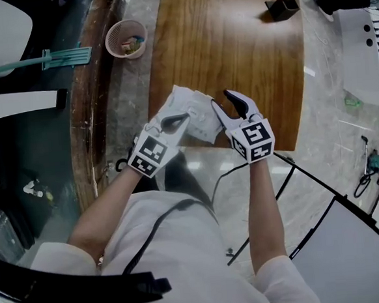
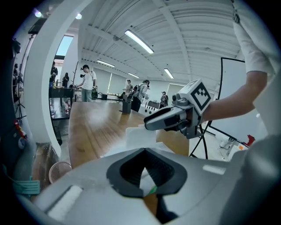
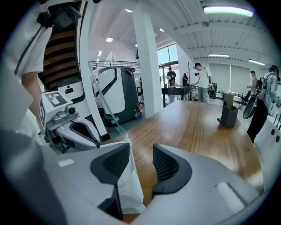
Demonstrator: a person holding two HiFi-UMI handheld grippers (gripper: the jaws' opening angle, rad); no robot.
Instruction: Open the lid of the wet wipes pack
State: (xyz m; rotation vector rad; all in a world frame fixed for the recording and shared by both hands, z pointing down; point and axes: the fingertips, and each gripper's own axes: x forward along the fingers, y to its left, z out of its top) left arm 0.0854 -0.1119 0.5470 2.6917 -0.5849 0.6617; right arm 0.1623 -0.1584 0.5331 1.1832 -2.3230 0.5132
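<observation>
While the left gripper [image 2: 145, 168] pinches the wet wipes pack [image 1: 196, 112] mid-frame, the right gripper [image 3: 141, 156] sits spread around its edge. My call: find the lid flap first, then peel gently.

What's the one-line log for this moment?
left gripper: shut on wet wipes pack | right gripper: open, pack edge between jaws | pack: over wooden table
</observation>
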